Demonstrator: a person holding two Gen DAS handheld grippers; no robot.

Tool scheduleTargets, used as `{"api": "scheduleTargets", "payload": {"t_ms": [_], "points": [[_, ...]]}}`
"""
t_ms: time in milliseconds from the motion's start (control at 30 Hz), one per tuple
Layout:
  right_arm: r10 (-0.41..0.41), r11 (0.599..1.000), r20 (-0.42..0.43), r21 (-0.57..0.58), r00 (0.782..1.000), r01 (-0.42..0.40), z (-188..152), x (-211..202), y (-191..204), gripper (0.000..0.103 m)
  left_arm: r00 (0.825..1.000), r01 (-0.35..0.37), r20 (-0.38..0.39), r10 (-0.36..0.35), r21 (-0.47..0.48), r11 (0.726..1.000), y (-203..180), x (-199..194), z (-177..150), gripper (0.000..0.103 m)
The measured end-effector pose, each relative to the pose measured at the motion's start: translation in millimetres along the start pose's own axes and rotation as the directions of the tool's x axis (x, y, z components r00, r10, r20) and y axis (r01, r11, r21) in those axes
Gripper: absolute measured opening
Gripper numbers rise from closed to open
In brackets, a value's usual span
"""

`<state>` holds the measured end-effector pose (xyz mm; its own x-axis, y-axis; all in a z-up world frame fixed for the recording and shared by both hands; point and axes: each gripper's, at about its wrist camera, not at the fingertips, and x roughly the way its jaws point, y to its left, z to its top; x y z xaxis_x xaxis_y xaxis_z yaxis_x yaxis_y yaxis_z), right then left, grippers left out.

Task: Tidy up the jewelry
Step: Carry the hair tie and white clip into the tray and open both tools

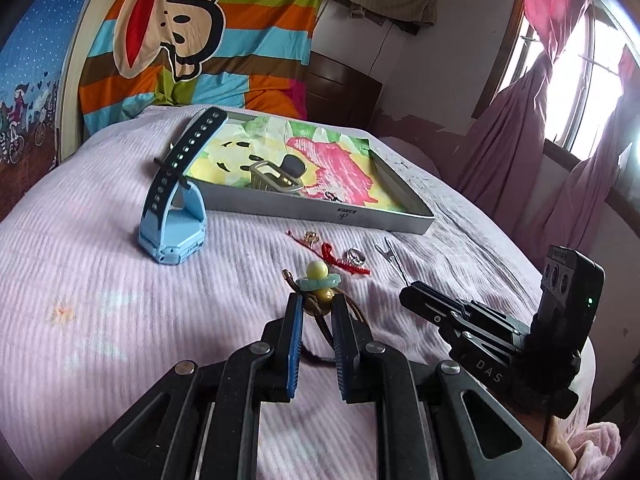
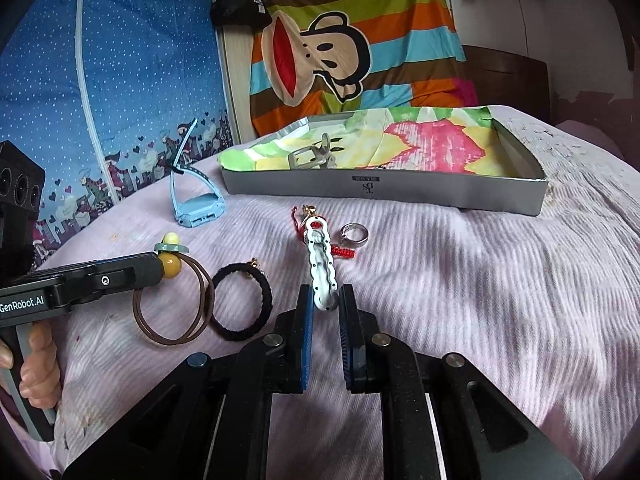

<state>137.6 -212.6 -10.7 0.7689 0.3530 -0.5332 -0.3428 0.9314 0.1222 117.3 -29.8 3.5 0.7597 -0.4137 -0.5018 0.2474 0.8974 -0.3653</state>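
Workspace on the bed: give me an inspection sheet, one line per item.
Surface: pink bedspread, wrinkled, with a faint stain at its left.
Job's things: grey tray lined with painted paper, a claw clip inside; blue watch, ring, red cord, white hair clip, black hair tie and brown beaded hair tie lie on the bedspread.
Clutter: nothing seen.
Grippers: left gripper is around the yellow bead, contact unclear; right gripper is around the white hair clip's near end, jaws not visibly pressing.
Cables: nothing seen.
Surroundings: striped monkey sheet, blue curtain, pink window curtains.
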Motion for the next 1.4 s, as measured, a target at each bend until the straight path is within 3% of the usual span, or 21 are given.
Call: {"api": "scheduleTargets", "payload": {"t_ms": [267, 433, 600, 733, 867, 1200, 1400], "points": [[-0.036, 0.996, 0.153, 0.086, 0.988, 0.023, 19.5, -20.7, -15.7, 0.011, 0.994, -0.083, 0.068, 0.085, -0.025, 0.996, -9.7, 20.3, 43.1, 0.014], [-0.061, 0.996, 0.193, 0.083, 0.979, 0.046, 47.5, -16.8, -25.6, 0.011, 0.984, -0.139, 0.107, 0.143, -0.049, 0.989, -8.0, 41.4, 71.1, 0.014], [-0.075, 0.996, 0.205, 0.063, 0.976, 0.064, 81.5, -3.0, -38.3, 0.011, 0.946, -0.282, 0.149, 0.288, -0.060, 0.957, -5.0, 60.1, 96.0, 0.014], [-0.086, 0.996, 0.188, 0.042, 0.978, 0.079, 97.3, 14.2, -40.6, 0.011, 0.918, -0.366, 0.143, 0.370, -0.052, 0.929, 3.2, 77.1, 105.5, 0.014], [-0.102, 0.995, 0.158, 0.036, 0.982, 0.097, 97.9, 36.8, -44.4, 0.011, 0.904, -0.411, 0.111, 0.412, -0.036, 0.911, 11.8, 92.5, 107.2, 0.014], [-0.143, 0.989, 0.009, 0.052, 0.990, 0.142, 96.6, 81.9, -54.0, 0.011, 0.908, -0.419, 0.020, 0.419, -0.022, 0.908, 21.2, 111.4, 103.5, 0.014], [-0.173, 0.984, -0.028, 0.032, 0.985, 0.174, 97.8, 88.5, -51.2, 0.011, 0.908, -0.419, -0.018, 0.419, -0.018, 0.908, 23.0, 117.6, 102.3, 0.014]]}}
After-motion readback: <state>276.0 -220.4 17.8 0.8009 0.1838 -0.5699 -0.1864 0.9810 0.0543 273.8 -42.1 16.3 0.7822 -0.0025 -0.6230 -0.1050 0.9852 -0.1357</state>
